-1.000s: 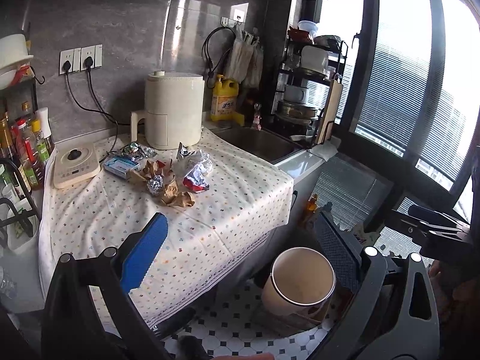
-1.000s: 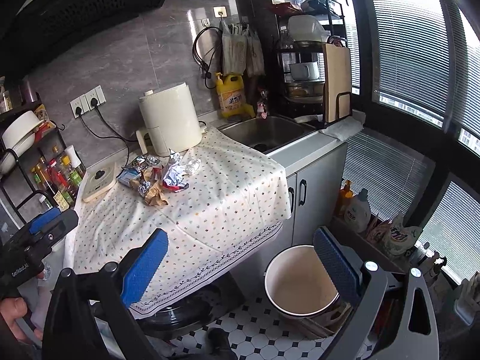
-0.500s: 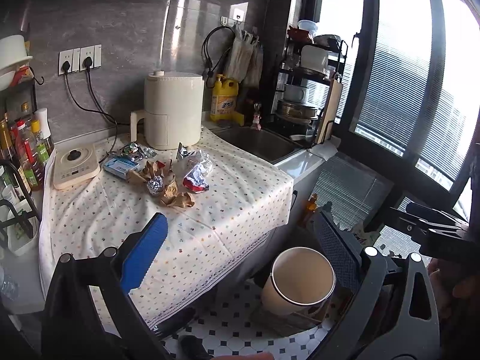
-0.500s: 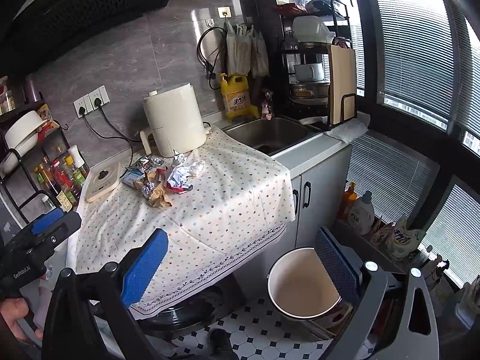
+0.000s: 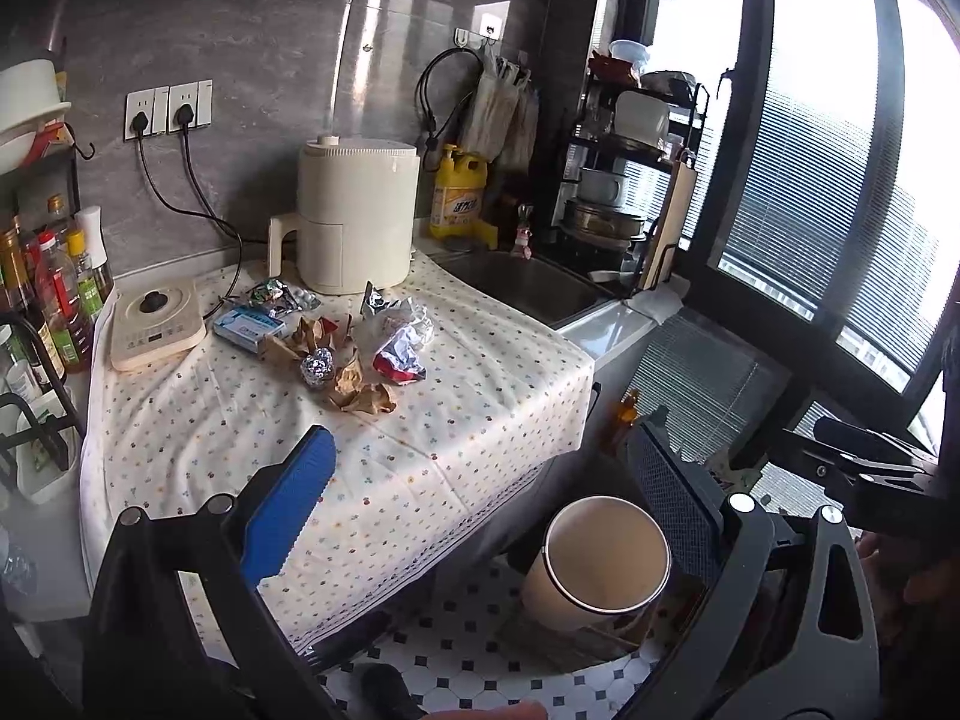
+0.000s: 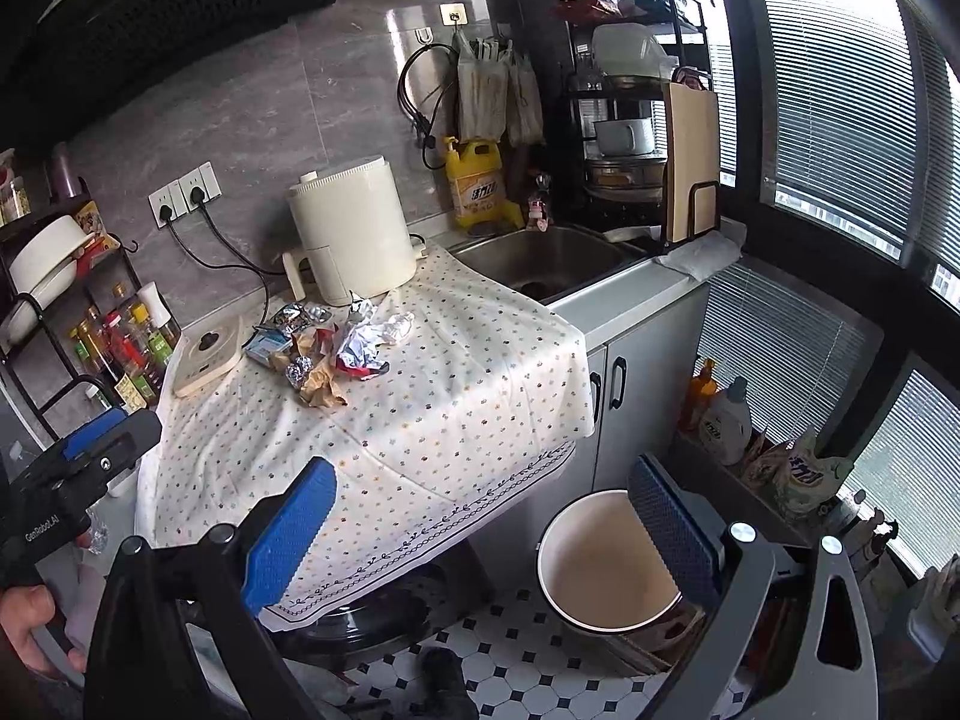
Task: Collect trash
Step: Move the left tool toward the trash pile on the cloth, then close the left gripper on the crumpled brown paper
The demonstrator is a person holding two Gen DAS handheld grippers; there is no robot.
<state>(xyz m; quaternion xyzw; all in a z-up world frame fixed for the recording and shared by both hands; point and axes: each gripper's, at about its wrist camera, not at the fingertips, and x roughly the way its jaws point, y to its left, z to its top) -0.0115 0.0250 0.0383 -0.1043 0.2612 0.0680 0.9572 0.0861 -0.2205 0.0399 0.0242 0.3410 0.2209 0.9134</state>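
On the tabletop: trash [image 5: 336, 348] lies in one loose heap on the dotted cloth [image 5: 468, 420], toward the far side, just in front of the fryer [image 5: 354, 216].
Why heaped: bunched together, the pieces can be taken one after another from one spot; none has been lifted yet, I judge.
Trash count: about seven pieces, as far as the pictures tell — one foil ball [image 5: 317, 366], two brown paper wads [image 5: 363, 393], one blue-white packet [image 5: 247, 326], one silver wrapper [image 5: 282, 293], one crumpled white wrapper [image 5: 401, 324] with a red one [image 5: 399, 363] touching it. Overlaps make the count uncertain.
Bin: one, cream, [image 6: 600, 564] on the tiled floor, near and right, below the tabletop edge; it looks empty.
Why there: open-topped and just off the edge, so a piece carried off the cloth can drop straight in.
Left claw: [image 5: 480, 516] jaws wide, nothing between them, hovering near the tabletop's near edge, well apart from the heap.
Right claw: [image 6: 480, 516] jaws wide, empty, high and near, above the bin and the cloth's near corner.
Why wide: both look readied for a first grasp; crumpled wads need a broad opening.
Claws: two, each in a hand [image 6: 30, 630].
Other: one hob [image 5: 156, 324] left of the heap; one sink [image 6: 552, 264] far right.
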